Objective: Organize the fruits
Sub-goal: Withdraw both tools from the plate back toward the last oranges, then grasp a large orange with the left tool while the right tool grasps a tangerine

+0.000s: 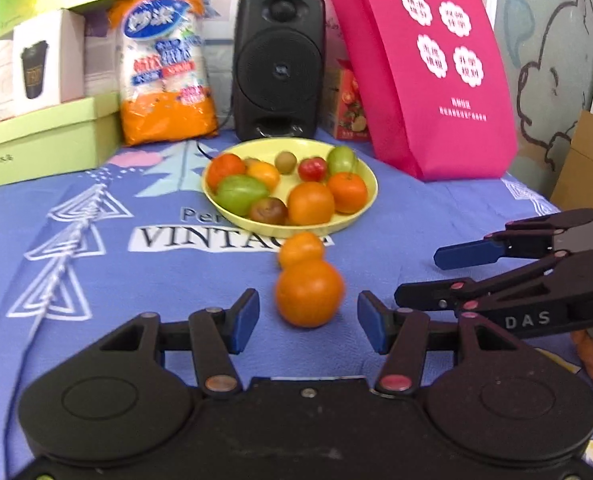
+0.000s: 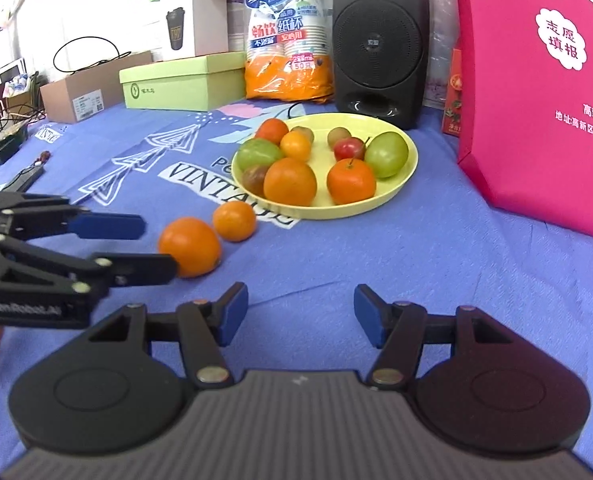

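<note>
Left gripper fingers spread, near orange just ahead between them; centre before pinching. Right gripper fingers spread, empty.

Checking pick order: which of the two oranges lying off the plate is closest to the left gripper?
The larger orange, right ahead of the open left gripper. The smaller orange lies behind it, next to the yellow plate.

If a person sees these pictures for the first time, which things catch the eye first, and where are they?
The yellow plate heaped with bright fruit sits mid-table on the blue cloth. Two loose oranges lie before it, the larger orange just ahead of the open left gripper. A vivid pink bag stands to the right, behind the plate.
</note>
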`<action>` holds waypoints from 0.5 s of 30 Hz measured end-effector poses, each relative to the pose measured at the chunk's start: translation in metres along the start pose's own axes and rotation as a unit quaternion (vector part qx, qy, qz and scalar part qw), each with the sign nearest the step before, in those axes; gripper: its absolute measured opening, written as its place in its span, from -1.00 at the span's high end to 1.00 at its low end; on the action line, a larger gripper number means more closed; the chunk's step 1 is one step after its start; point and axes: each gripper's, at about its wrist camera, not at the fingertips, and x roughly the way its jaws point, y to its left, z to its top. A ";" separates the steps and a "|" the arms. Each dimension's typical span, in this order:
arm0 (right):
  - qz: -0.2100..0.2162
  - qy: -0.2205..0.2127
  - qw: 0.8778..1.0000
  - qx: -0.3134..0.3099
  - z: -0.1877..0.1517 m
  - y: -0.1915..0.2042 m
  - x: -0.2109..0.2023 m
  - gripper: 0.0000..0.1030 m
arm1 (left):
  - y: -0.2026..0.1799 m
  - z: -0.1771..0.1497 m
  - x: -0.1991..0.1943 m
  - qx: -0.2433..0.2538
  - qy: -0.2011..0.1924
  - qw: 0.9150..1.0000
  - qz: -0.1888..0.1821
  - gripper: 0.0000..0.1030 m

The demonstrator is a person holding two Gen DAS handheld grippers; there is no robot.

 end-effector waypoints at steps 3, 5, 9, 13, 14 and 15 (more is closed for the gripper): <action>0.000 0.004 1.000 0.002 0.000 -0.001 0.002 -0.13 | 0.000 0.001 0.014 -0.001 0.010 1.000 -0.001 0.16; 0.004 0.005 1.000 -0.002 0.001 0.001 0.004 -0.13 | 0.003 0.002 0.020 -0.008 0.013 1.000 -0.006 0.20; 0.016 0.003 1.000 -0.013 0.007 0.008 0.011 -0.13 | 0.009 0.004 0.020 -0.010 0.010 1.000 0.015 0.22; 0.026 0.004 0.999 -0.018 0.016 0.018 0.026 0.05 | 0.025 0.004 0.017 -0.024 0.015 0.999 0.031 0.22; 0.030 0.005 0.999 -0.018 0.019 0.020 0.030 0.10 | 0.028 0.004 0.016 -0.026 0.014 0.999 0.037 0.22; 0.030 0.008 0.999 -0.019 0.021 0.023 0.036 0.13 | 0.031 0.004 0.015 -0.024 0.013 0.999 0.044 0.22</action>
